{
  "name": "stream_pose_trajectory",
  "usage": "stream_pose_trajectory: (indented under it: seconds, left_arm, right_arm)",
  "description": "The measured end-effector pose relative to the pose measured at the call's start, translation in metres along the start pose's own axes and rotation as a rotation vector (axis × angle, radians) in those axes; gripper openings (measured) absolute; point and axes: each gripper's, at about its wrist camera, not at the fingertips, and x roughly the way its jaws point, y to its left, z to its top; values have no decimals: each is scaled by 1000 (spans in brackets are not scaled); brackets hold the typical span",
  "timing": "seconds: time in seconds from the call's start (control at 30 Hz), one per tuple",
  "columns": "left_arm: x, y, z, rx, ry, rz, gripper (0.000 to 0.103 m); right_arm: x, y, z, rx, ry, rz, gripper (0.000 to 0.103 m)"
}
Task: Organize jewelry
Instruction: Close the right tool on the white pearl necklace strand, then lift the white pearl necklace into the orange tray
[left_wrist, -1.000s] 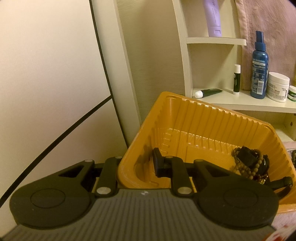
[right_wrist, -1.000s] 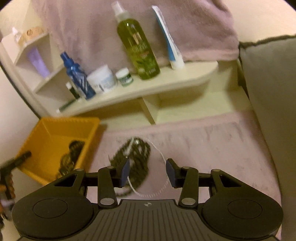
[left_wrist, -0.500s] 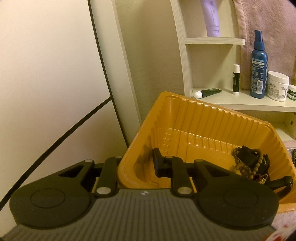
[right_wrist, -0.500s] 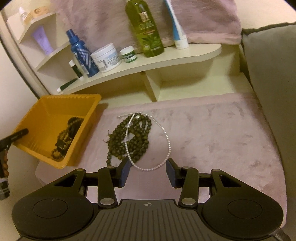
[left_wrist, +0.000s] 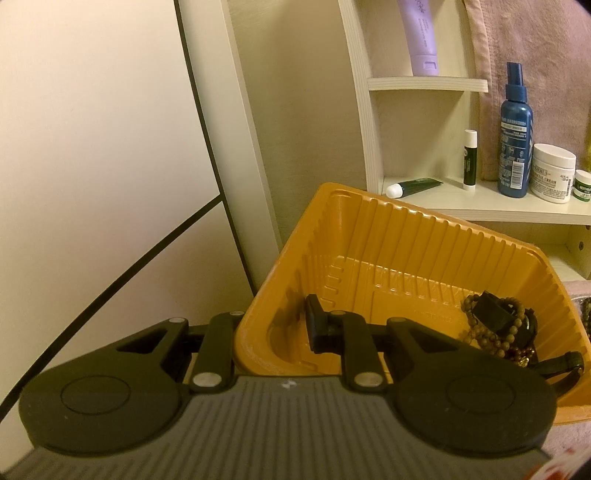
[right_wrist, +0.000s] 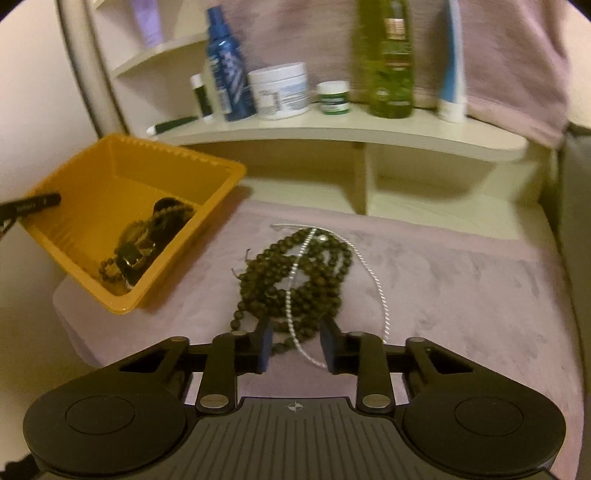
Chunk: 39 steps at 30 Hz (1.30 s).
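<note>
A yellow plastic tray (left_wrist: 406, 210) stands tilted at the left edge of a pink mat (right_wrist: 461, 295). My left gripper (left_wrist: 269, 332) is shut on its near wall, with one finger inside and the other outside. Several bead bracelets (left_wrist: 495, 328) lie in the tray's low corner (right_wrist: 147, 236). On the mat lies a heap of dark bead necklaces (right_wrist: 306, 266) with a white pearl strand (right_wrist: 373, 273) looped across it. My right gripper (right_wrist: 295, 345) hangs low over the heap's near end. Its jaws are closing with dark beads and pearl strand between them, and the pads stand clear of both.
A cream shelf (right_wrist: 332, 129) behind the mat carries a blue spray bottle (right_wrist: 227, 74), a white jar (right_wrist: 280, 90), a small green jar (right_wrist: 332, 98), a green bottle (right_wrist: 391, 62) and a tube. A grey cushion (right_wrist: 576, 206) borders the mat on the right, and a pale wall (left_wrist: 92, 147) lies on the left.
My right gripper has moved forward and down onto the near end of the necklace heap, rolled level, and its jaws have narrowed. The left gripper and the tray have stayed put.
</note>
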Motion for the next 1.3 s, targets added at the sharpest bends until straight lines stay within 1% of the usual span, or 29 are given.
stream_pose_trajectory:
  seconds: [0.13, 0.4, 0.53, 0.6, 1.0, 1.3]
  left_arm:
    - [0, 0, 0, 0, 0, 0, 19]
    - [0, 1, 0, -3, 2, -2, 19]
    - [0, 0, 0, -4, 2, -1, 19]
    - [0, 1, 0, -5, 3, -3, 19]
    - [-1, 0, 1, -6, 2, -2, 19]
    - [-1, 0, 1, -5, 0, -1, 19]
  right_arm:
    - [13, 6, 4, -52, 6, -5, 23]
    - [38, 5, 12, -70, 26, -17, 16]
    - [41, 2, 15, -70, 22, -9, 3]
    - [40, -1, 16, -66, 17, -7, 3]
    - [-12, -33, 36, 39, -168, -20, 2]
    - [-44, -57, 47, 118, -277, -39, 2]
